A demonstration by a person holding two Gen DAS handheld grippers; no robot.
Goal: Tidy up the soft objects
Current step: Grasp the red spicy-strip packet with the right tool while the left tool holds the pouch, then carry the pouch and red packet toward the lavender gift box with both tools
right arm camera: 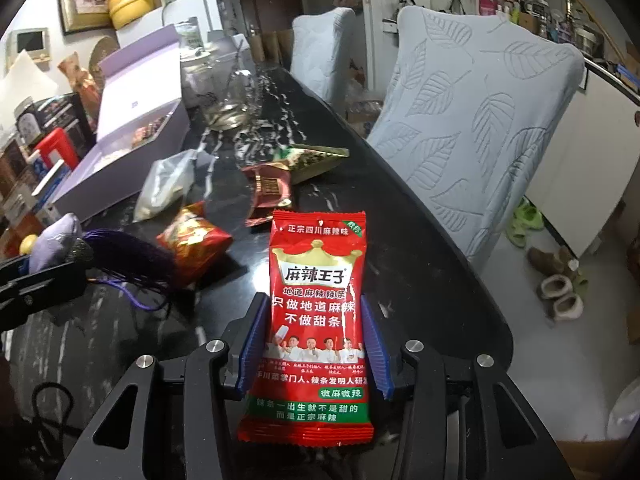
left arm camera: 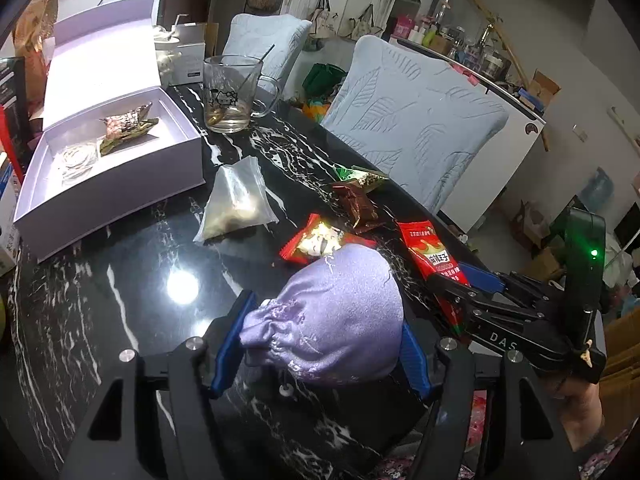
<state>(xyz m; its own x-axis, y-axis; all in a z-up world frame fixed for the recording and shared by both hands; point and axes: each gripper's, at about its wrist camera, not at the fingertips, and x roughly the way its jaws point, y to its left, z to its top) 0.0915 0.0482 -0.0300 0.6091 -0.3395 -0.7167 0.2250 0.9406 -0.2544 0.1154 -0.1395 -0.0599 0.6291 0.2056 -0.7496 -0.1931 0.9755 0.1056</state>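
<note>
Left wrist view has the left gripper (left arm camera: 324,344) clamped on a lilac satin pouch (left arm camera: 336,316), blue pads pressing both of its sides, and the pouch sits above the near part of the black marble table (left arm camera: 120,288). Off to the right, the right gripper (left arm camera: 460,292) comes in from the table's right edge with a red snack packet (left arm camera: 436,264) pinched between its pads.

Right wrist view shows that grip better: the right gripper (right arm camera: 316,344) is squeezing the red snack packet (right arm camera: 318,312) across its lower half, and the packet stands upright with its top poking out past the fingertips over the near right edge of the table (right arm camera: 420,240).

Loose on the table middle are a clear plastic bag (left arm camera: 236,204), a small red and gold packet (left arm camera: 320,240), a brown wrapper (left arm camera: 358,204) and a green and gold wrapper (left arm camera: 360,176) closer to the far right edge. An open lilac box (left arm camera: 116,196) sits along the left edge with a couple of wrapped bits inside, and a glass mug (left arm camera: 232,96) stands just behind its far corner. Two chairs with pale blue covers (left arm camera: 416,128) stand at the right side.
</note>
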